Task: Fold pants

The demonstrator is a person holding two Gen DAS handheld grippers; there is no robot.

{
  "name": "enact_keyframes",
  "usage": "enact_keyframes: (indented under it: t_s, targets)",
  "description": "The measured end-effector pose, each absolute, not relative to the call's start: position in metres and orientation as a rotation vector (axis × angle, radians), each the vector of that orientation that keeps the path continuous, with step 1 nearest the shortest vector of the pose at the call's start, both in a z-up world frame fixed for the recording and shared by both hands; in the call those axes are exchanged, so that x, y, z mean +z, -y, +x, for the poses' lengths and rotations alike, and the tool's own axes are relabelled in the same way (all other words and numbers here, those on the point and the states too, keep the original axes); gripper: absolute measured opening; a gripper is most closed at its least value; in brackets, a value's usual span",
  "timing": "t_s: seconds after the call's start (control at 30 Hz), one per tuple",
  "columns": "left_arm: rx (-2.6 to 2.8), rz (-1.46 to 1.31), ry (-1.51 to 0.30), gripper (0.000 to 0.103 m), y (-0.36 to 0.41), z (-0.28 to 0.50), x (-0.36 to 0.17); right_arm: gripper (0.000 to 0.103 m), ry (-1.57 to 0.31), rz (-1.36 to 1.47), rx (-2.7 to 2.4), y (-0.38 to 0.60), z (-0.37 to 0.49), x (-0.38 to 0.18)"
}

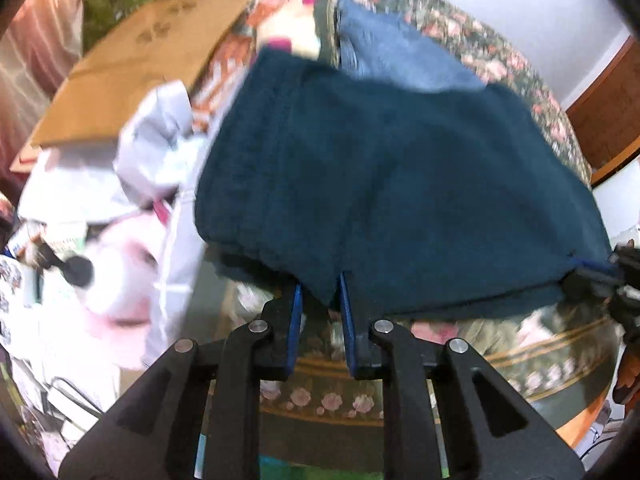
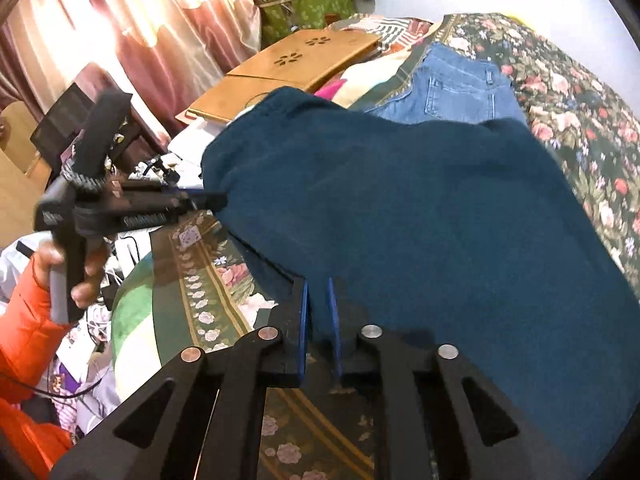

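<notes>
On floral bedspread (image 2: 580, 128), both grippers pinching teal pants (image 2: 400, 208)

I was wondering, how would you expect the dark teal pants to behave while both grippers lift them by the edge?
Probably floppy: the teal pants sag between the left gripper and the right gripper instead of holding a line. The surface looks thick and fuzzy, so they likely grip well against the pads rather than slipping. They seem bulky, so the folds may spring open on the floral bedspread.
</notes>
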State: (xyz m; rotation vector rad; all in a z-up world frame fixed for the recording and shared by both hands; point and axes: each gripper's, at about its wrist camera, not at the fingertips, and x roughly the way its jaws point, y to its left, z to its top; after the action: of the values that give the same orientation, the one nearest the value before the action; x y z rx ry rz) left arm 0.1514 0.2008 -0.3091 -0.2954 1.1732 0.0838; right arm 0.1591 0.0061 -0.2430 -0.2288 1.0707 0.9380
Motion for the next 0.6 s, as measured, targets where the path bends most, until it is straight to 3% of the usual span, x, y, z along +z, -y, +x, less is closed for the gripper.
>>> enact_keyframes:
  t_s: [0.13, 0.2, 0.27, 0.33, 0.4, 0.47, 0.6]
  targets:
    - [0.099, -0.201, -1.158, 0.019, -0.177, 0.146, -0.299, 0.014, -1.059, -0.208, 0.929, 0.001, 0.157, -0.228]
    - [0.102, -0.156, -1.143, 0.024, -0.167, 0.145, -0.288, 0.03, -1.035, -0.19, 0.927, 0.009, 0.157, -0.217]
    - [0.112, -0.117, -1.114, 0.031, -0.159, 0.145, -0.273, 0.043, -0.985, -0.168, 0.888, 0.026, 0.158, -0.204]
    - [0.107, -0.102, -1.078, 0.037, -0.154, 0.144, -0.258, 0.044, -0.931, -0.143, 0.853, 0.047, 0.16, -0.193]
    - [0.106, -0.094, -1.032, 0.046, -0.147, 0.149, -0.239, 0.052, -0.897, -0.132, 0.794, 0.072, 0.164, -0.185]
    - [0.111, -0.092, -0.983, 0.064, -0.142, 0.155, -0.223, 0.054, -0.87, -0.117, 0.719, 0.101, 0.169, -0.179]
    - [0.108, -0.068, -0.911, 0.072, -0.119, 0.174, -0.195, 0.054, -0.842, -0.073, 0.583, 0.168, 0.181, -0.171]
